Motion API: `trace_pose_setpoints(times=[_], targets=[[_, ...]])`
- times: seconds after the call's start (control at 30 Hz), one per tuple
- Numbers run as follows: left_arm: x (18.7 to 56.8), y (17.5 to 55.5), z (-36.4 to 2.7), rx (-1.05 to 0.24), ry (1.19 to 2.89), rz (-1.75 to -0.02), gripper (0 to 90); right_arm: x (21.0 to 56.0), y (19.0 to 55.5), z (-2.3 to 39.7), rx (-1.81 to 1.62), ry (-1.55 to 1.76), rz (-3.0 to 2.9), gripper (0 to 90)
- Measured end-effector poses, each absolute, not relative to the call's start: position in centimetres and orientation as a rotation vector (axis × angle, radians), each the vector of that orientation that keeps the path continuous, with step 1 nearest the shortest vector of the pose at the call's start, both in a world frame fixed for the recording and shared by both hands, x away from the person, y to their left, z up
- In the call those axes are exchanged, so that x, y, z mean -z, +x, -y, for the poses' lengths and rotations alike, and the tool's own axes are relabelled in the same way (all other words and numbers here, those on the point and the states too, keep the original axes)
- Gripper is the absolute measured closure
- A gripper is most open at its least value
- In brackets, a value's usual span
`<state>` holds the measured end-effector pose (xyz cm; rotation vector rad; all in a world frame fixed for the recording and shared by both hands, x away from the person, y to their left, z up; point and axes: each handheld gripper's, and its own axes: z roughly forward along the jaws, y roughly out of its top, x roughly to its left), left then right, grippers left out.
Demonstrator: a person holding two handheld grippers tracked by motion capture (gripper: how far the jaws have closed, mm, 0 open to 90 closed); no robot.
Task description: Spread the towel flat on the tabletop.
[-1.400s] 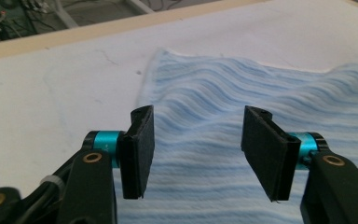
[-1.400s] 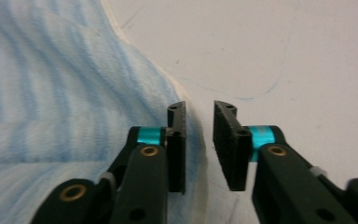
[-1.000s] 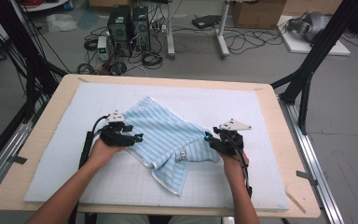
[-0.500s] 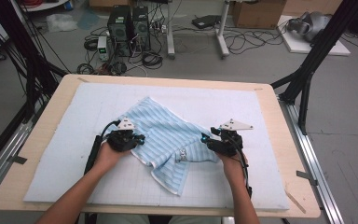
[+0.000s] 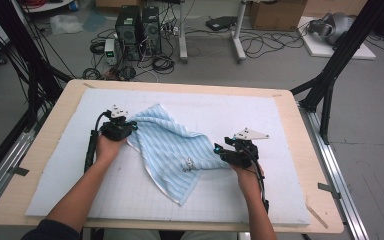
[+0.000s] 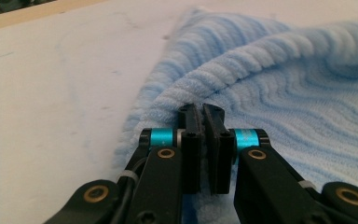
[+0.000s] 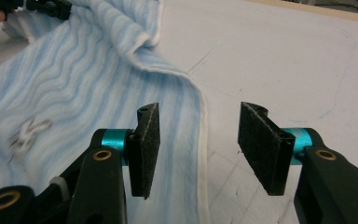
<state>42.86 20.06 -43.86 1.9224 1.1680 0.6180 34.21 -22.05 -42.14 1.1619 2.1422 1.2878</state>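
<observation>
Since a second earlier, my left tongs [image 5: 128,128] had slid outward with the towel's [image 5: 172,150] near-left corner, dragging that edge toward the left side of the desk [image 5: 300,150] and pulling the cloth longer across the white mat [image 5: 80,190]. In the left gripper view those tongs [image 6: 204,116] were clamped tight on a thick ridge of the blue striped fabric [image 6: 284,84], the two black pads pressed together with the fold pinched between them. My right tongs [image 5: 219,150] had kept their place, but their jaws had just been opening; in the right gripper view they [image 7: 198,140] stood apart with nothing pressed between the pads, the towel's white hem [image 7: 200,121] running straight up through the gap and the bulk of the cloth [image 7: 65,93] lying to their left. The towel lay crumpled on the mat between my two hands, its long axis running slantwise from the left tongs, farther up the desk, down toward the right tongs, with a loose flap hanging toward me. What mattered for the coming move, as I judged it, was that hem: it sat directly ahead of the right tongs, nearer their left pad [image 7: 148,140], so the right hand was plainly the one to take it, by closing on the edge where it lay and then drawing away from the left hand [image 5: 107,147] to spread the cloth flat.
</observation>
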Motion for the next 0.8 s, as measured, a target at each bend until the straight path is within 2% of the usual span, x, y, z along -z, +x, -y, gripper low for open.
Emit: trace_pose_setpoints(times=[0.17,0.37,0.4,0.47,0.6,0.8], targets=[[43.5,43.7,-21.1,-0.677,1.877,-1.165,85.5,42.3,34.3,21.9,-1.292,1.168,-2.155,46.2],[43.8,44.2,-21.5,-0.645,1.861,-1.2,84.6,42.5,34.3,21.4,-1.278,1.139,-2.185,46.3],[43.7,44.1,-21.4,-0.63,1.854,-1.199,81.9,42.5,34.4,21.3,-1.276,1.132,-2.19,46.2],[43.5,43.9,-21.1,-0.605,1.844,-1.197,65.4,42.6,34.4,21.2,-1.269,1.136,-2.197,45.2],[42.3,42.6,-20.1,-0.589,1.816,-1.165,47.5,42.3,34.0,21.3,-1.274,1.138,-2.178,43.7],[41.6,39.4,-18.5,-0.564,1.793,-1.049,44.3,42.4,34.1,21.8,-1.273,1.179,-2.156,43.3]])
